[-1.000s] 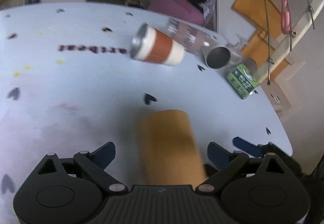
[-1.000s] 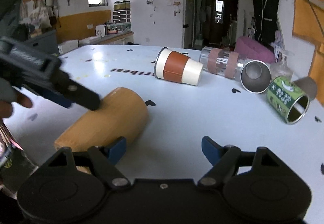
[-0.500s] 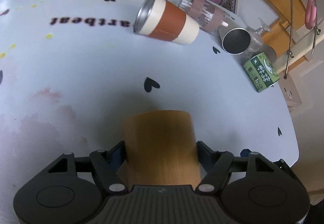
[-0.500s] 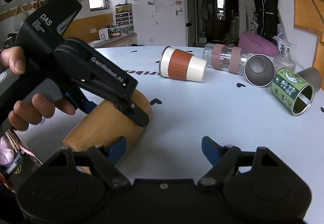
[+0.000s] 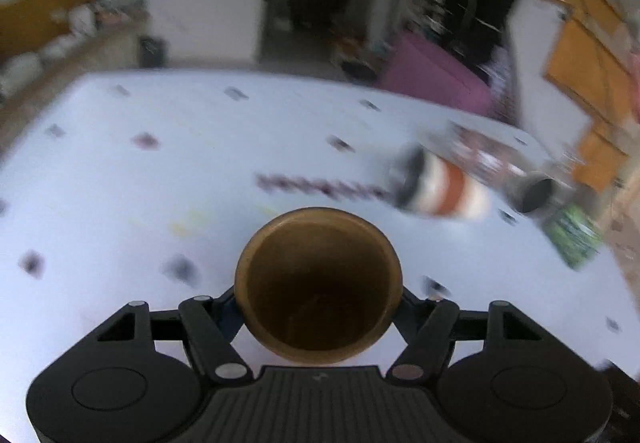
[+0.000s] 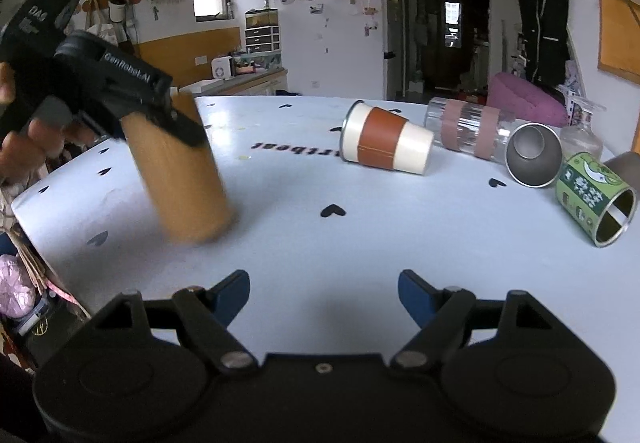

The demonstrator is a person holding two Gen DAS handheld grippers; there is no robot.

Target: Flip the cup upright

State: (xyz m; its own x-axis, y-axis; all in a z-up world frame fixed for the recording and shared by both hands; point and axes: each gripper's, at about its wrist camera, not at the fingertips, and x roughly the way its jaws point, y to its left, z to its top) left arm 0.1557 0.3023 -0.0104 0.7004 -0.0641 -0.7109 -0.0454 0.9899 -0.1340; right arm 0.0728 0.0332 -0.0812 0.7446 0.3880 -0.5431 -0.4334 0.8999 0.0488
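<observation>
Left tongs [image 6: 176, 123] clench the wooden cup [image 6: 180, 179], tilted near-upright at the edge of the white, heart-dotted counter [image 6: 360, 235]; right tongs [image 6: 324, 293] gape, released. 5 vessels lie beyond.

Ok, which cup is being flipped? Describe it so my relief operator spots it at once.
Look at the near left corner of the pale table with black hearts. There the left gripper clamps a plain wooden cup, tilted, mouth upward. Unlike the cups lying farther right, such as the white cup with a brown sleeve, it has no band or label.
</observation>
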